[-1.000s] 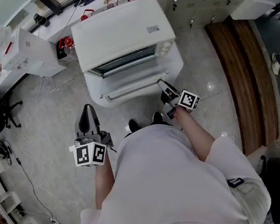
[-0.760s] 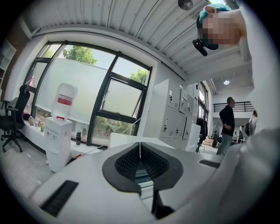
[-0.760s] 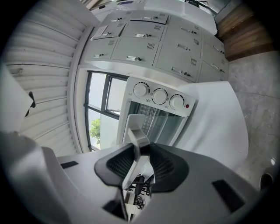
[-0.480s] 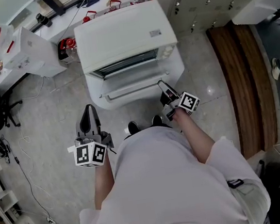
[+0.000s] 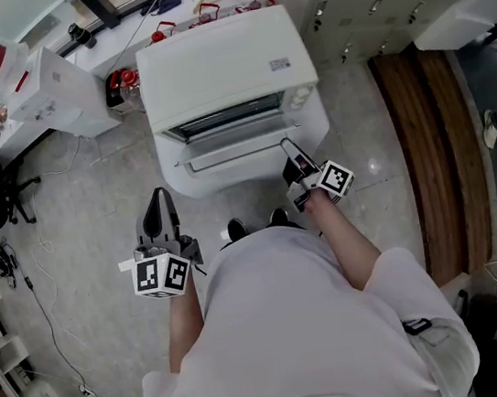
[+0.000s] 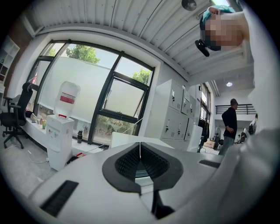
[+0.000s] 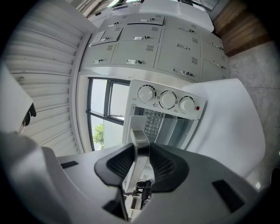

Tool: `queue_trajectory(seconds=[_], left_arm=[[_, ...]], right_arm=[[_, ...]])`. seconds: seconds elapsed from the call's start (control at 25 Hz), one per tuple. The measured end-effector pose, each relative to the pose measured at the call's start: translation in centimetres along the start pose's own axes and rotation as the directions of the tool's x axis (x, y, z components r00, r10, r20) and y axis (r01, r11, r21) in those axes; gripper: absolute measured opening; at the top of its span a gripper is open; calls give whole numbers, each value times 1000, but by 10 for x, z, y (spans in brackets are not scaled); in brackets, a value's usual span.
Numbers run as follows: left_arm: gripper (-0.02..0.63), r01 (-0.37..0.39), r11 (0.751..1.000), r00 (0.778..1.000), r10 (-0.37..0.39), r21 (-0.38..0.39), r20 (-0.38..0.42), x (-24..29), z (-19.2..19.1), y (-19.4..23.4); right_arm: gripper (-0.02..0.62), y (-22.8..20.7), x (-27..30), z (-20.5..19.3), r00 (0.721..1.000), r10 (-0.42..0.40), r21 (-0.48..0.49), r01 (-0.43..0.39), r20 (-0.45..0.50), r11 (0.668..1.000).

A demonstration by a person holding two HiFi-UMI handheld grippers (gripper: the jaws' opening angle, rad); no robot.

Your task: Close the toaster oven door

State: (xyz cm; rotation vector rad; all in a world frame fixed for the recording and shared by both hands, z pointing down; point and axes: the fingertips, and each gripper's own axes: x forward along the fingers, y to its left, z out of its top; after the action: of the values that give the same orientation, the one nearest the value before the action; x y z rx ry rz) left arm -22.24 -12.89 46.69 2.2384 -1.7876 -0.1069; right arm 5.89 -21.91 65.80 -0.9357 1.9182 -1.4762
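Against the head view of 1 second ago, hardly any change. Still clamped with the right gripper (image 5: 289, 150) on the right end of the door handle (image 5: 244, 154). Still idling with the left gripper (image 5: 157, 197) at the person's (image 5: 286, 326) left side, tips aimed forward over the floor (image 5: 91, 198). Perhaps a slightly steeper door (image 5: 238, 137) than before, showing a shorter strip from above; too slight to be sure. Everything shifted a touch up and right in frame.

Straight ahead of the person, on a rounded white tabletop (image 5: 316, 123): the white toaster oven (image 5: 224, 62), with the door partly raised, neither flat nor shut, and a dark slot of opening above it.

In the right gripper view: closed on the silver bar of the handle, both ribbed pads (image 7: 120, 164) pressing its sides. Beyond, 3 knobs (image 7: 167, 99) in a row and 1 red lamp (image 7: 197, 108) beside them. Inside the oven cavity (image 7: 155, 122), only a perforated metal surface and shiny walls to make out.

In the left gripper view: brought together at the tips, nothing between. Beyond, by the window, a water dispenser (image 6: 59, 140) carrying 1 upturned bottle (image 6: 68, 98); fill level not readable.
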Motion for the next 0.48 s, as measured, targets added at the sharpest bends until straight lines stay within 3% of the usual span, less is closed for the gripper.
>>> queue_trajectory(seconds=[0.48], left_arm=[[21,-24,1000,1000,24,7,-2,-3,2,8]], right_arm=[[121,14,22,16,999,42,-4,-42,32,999]])
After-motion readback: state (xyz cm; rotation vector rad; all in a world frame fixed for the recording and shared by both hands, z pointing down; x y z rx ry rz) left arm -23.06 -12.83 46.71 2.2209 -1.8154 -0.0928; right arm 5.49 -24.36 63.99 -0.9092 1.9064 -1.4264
